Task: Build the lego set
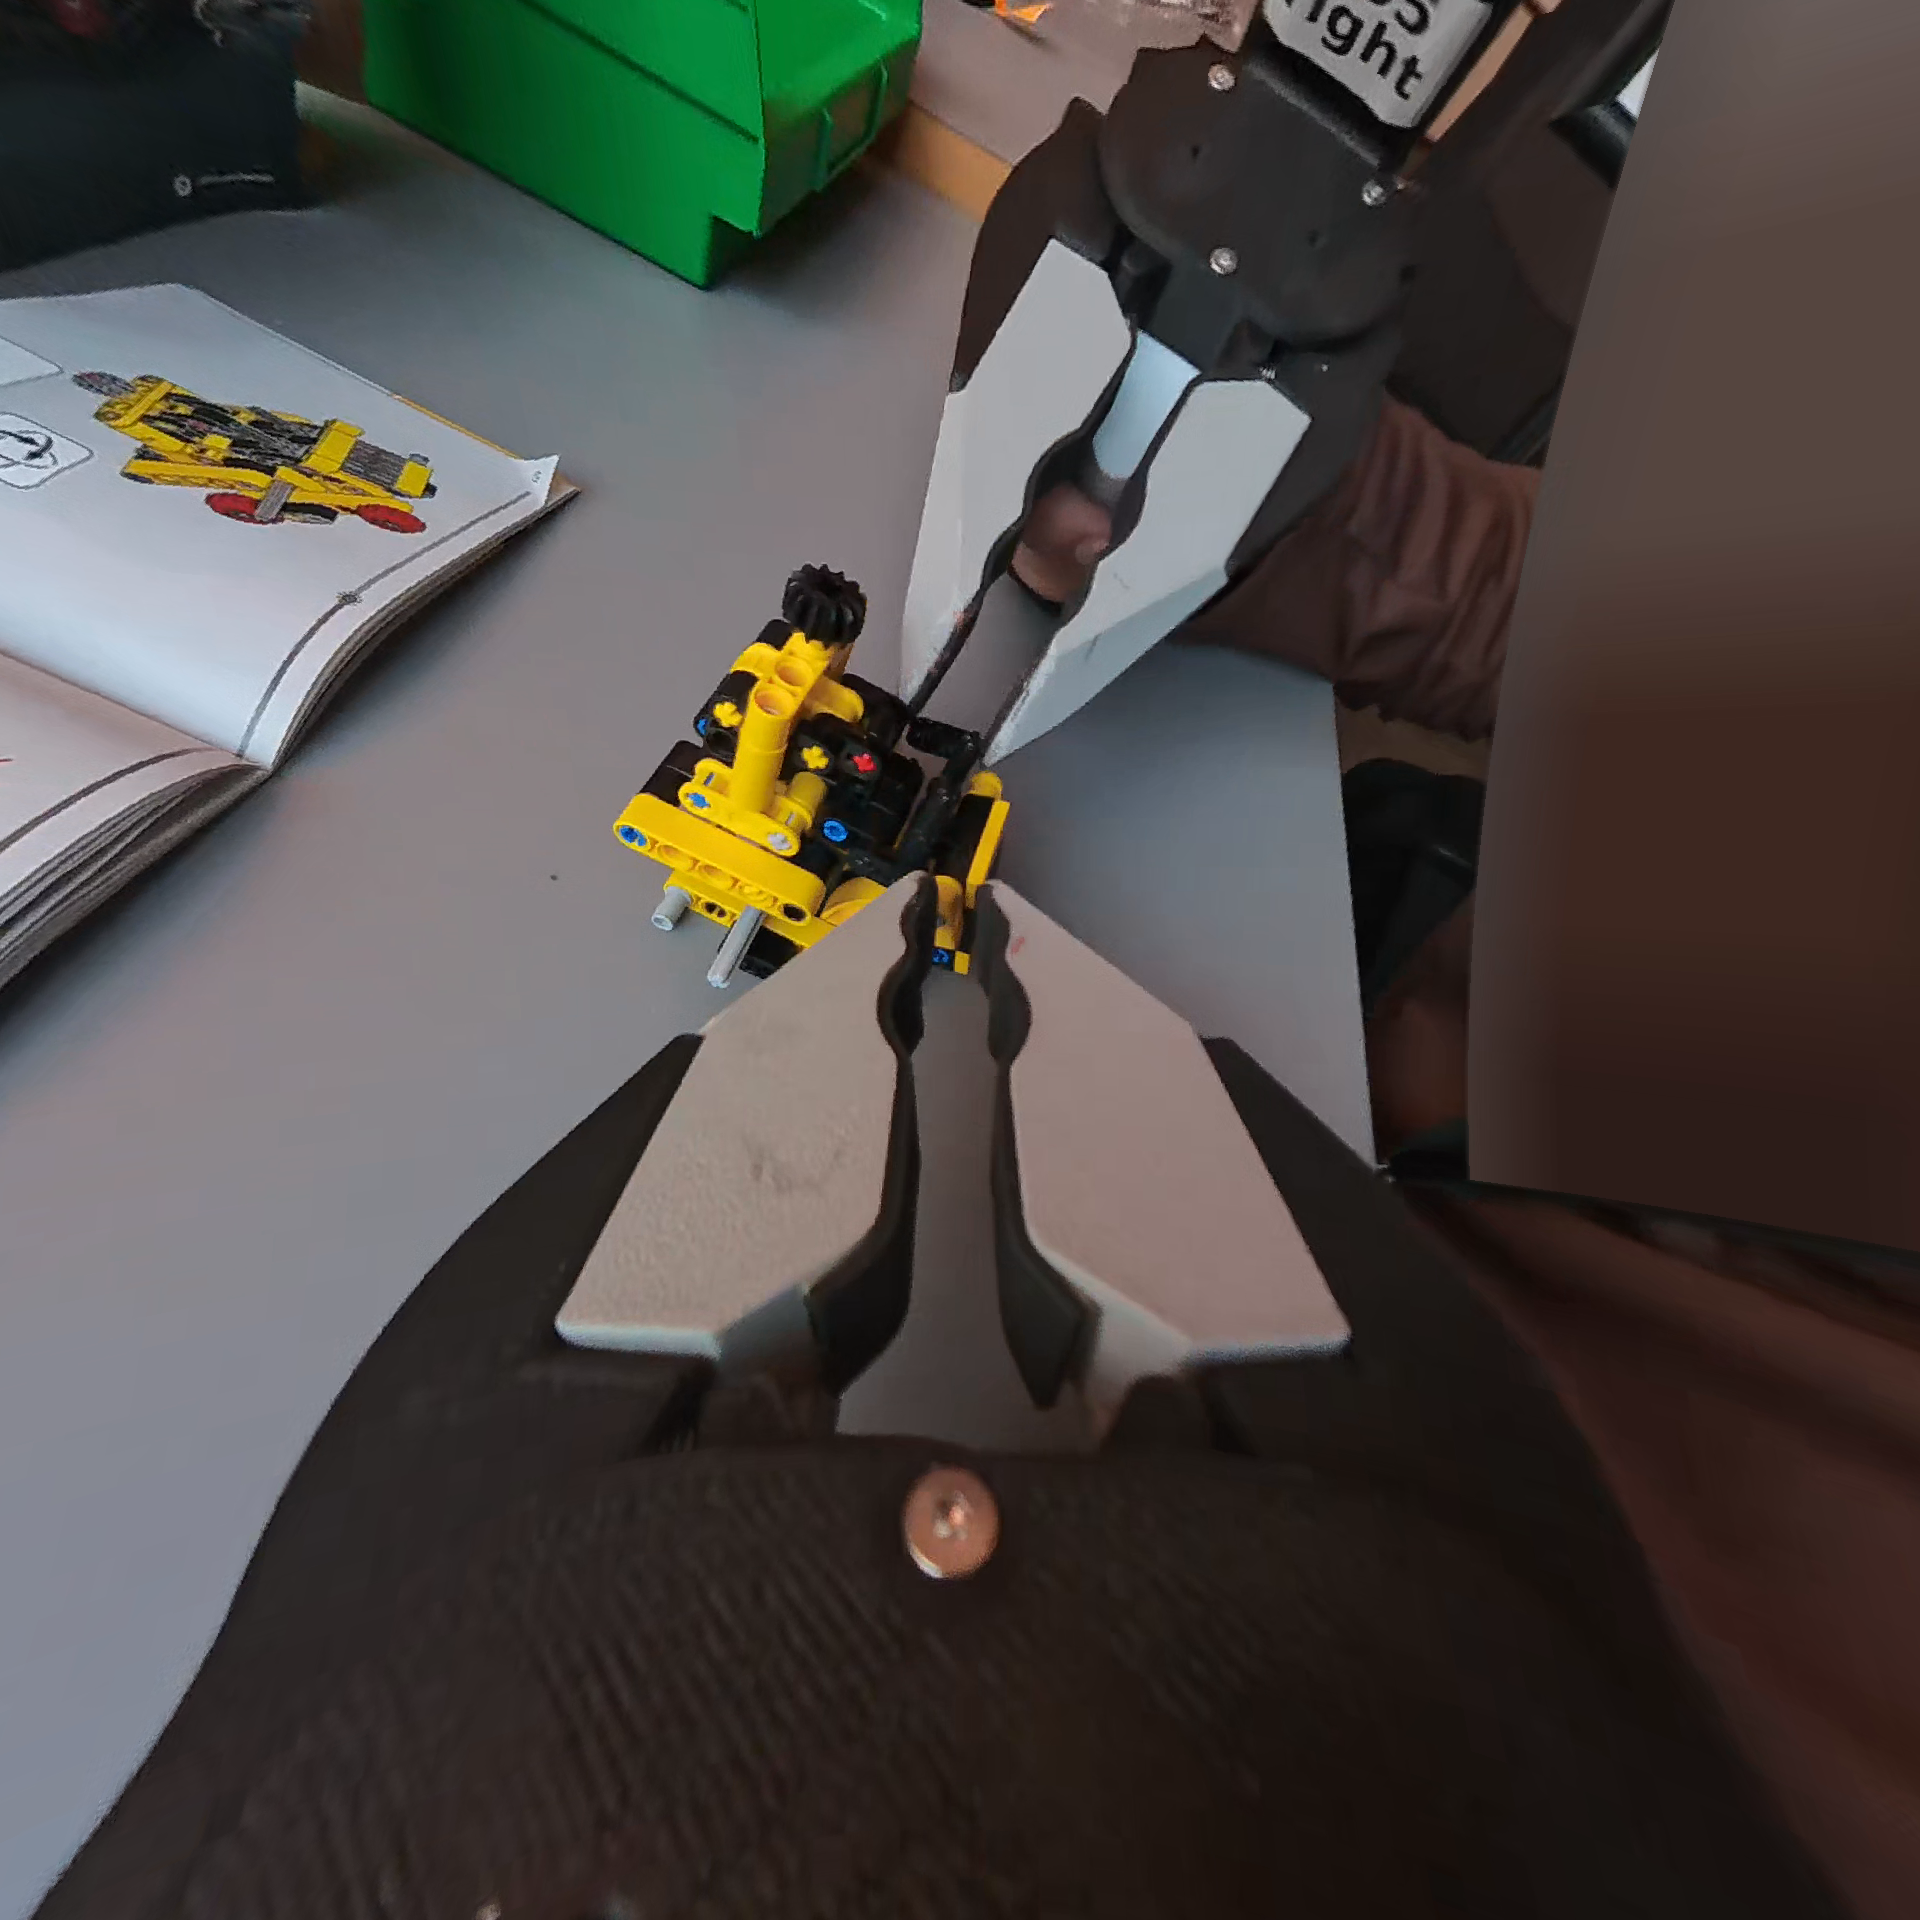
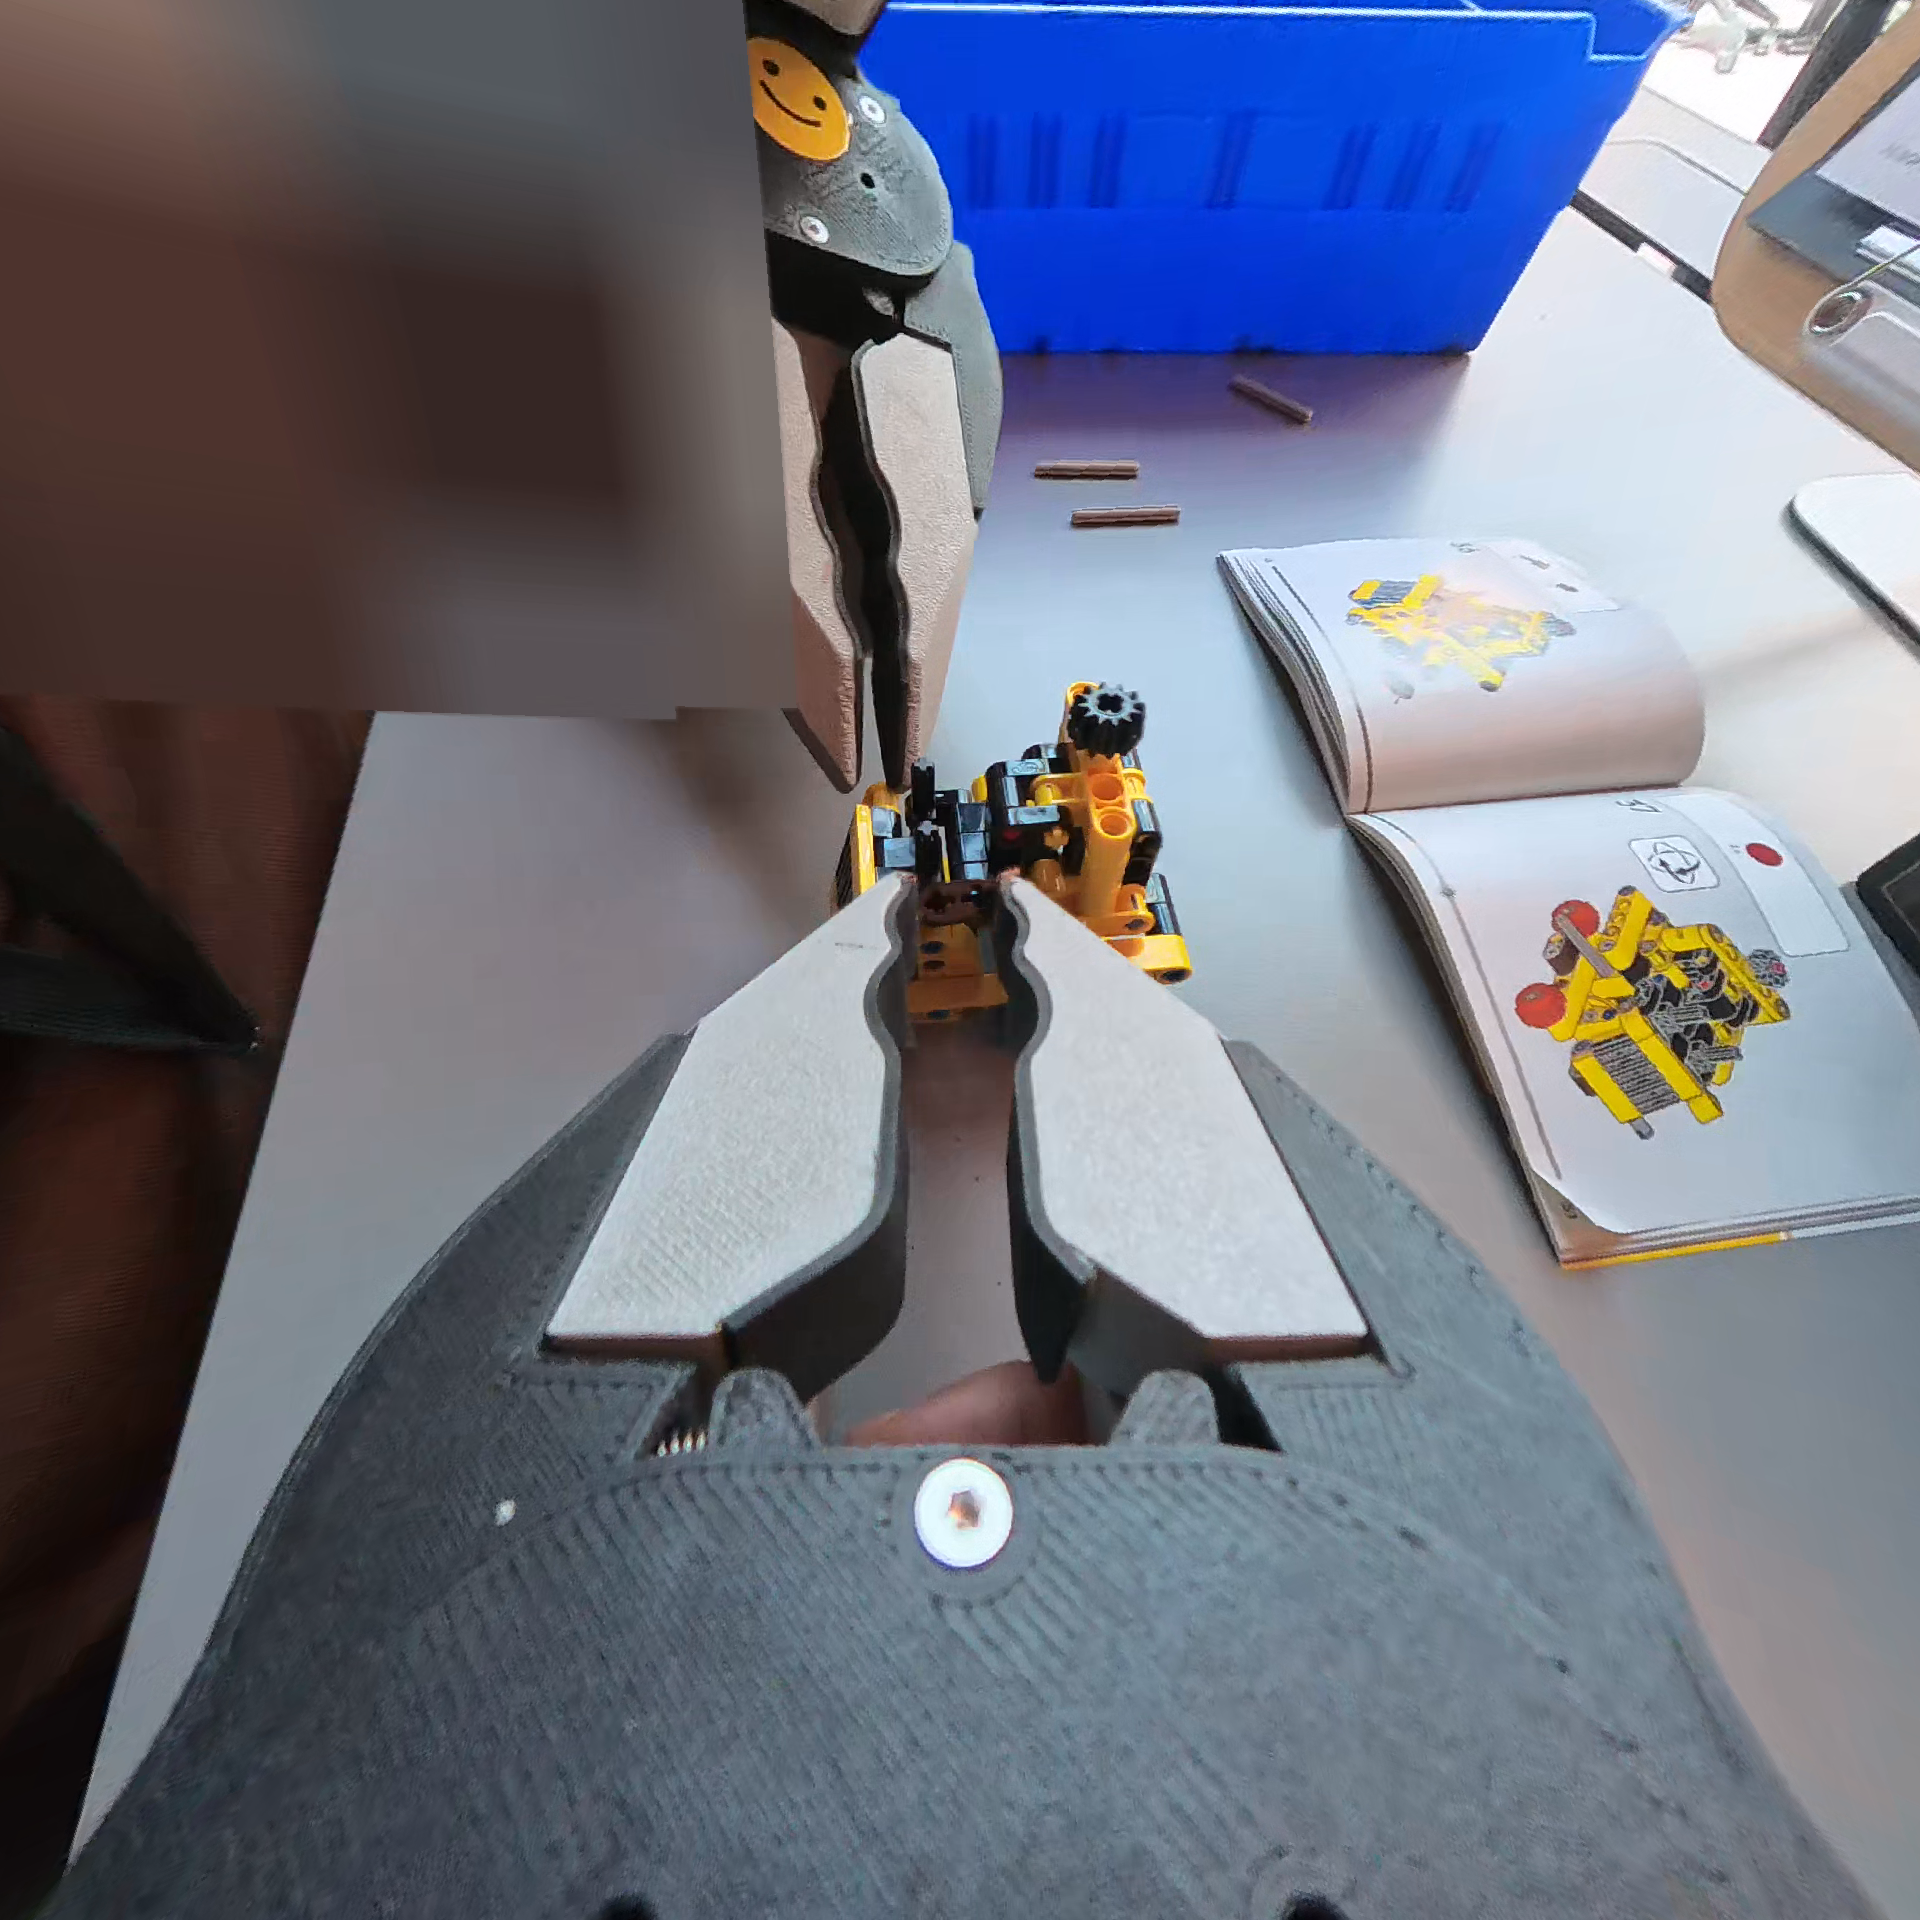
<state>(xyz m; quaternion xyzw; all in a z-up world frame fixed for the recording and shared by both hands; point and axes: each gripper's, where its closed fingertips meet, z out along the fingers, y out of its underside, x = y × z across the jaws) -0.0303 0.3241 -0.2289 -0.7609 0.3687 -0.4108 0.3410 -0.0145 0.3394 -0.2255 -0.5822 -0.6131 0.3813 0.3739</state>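
left wrist: close, facing right | right wrist: close, facing left | shared: lego model [image 1: 810, 800]

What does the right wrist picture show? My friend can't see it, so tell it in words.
The right gripper pinches a small dark piece against a yellow and black lego model on a grey table. The left gripper touches the model from behind; an open instruction booklet lies right, a blue bin behind.

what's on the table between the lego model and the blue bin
Two brown axle rods lie on bare table between the lego model and blue bin; right wrist view.
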